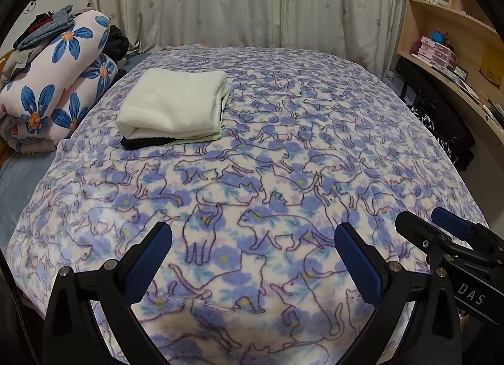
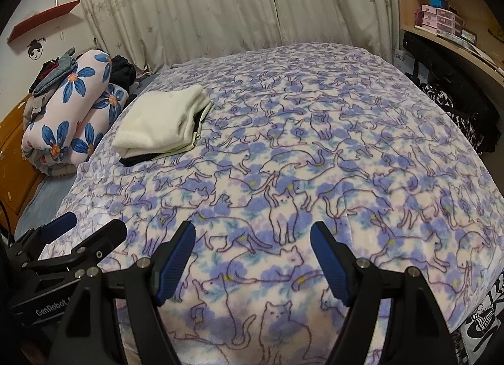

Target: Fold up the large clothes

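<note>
Nearest the cameras, the left gripper (image 1: 252, 248) and the right gripper (image 2: 252, 248) hang side by side over the near edge of the bed, each with its blue-padded jaws spread wide and nothing between them; each shows in the other's view, the right gripper at the right margin of the left wrist view and the left gripper (image 2: 85, 226) at the lower left of the right wrist view. Beneath both lies the cat-print blanket (image 1: 283, 160), spread flat over the bed and running away from the grippers toward the curtain (image 1: 236, 2); its long axis appears to lie along the line of sight, though the fisheye makes this uncertain. Farther off and to the left sits a stack of folded clothes (image 1: 173, 103), cream on top with a dark layer beneath, resting on the blanket and well apart from both grippers. The stack lies ahead and to the left of both, so the left gripper is judged the nearer. No unfolded garment is laid out in front; the likely source is the heap of loose clothes (image 1: 41, 31) atop the rolled flower-print quilt (image 1: 56, 88) at the far left, again on the left gripper's side. Shelves (image 1: 447, 34) stand at the far right.
</note>
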Motion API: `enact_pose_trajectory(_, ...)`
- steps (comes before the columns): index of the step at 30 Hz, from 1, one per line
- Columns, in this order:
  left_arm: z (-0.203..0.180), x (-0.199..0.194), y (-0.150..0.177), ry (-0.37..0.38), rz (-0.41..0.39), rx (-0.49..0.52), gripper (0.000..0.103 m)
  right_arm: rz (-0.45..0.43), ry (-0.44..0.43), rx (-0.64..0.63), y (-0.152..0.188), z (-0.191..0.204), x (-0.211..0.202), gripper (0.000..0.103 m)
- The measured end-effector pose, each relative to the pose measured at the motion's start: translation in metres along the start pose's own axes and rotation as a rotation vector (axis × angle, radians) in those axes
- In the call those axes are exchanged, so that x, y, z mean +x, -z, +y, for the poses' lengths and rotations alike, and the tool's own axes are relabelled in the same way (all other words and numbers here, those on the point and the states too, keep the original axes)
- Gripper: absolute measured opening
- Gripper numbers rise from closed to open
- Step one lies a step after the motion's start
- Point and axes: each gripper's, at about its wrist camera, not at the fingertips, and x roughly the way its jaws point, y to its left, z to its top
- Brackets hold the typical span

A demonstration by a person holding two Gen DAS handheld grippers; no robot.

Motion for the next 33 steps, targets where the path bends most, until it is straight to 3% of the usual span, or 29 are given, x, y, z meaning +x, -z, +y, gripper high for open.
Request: enact_pose_trajectory(33,0.005,0.004,0.012,0.005,0.025,-0.017,0.102,0.011,-0.004,0.009,0.003,-0.008,0.005,0.076)
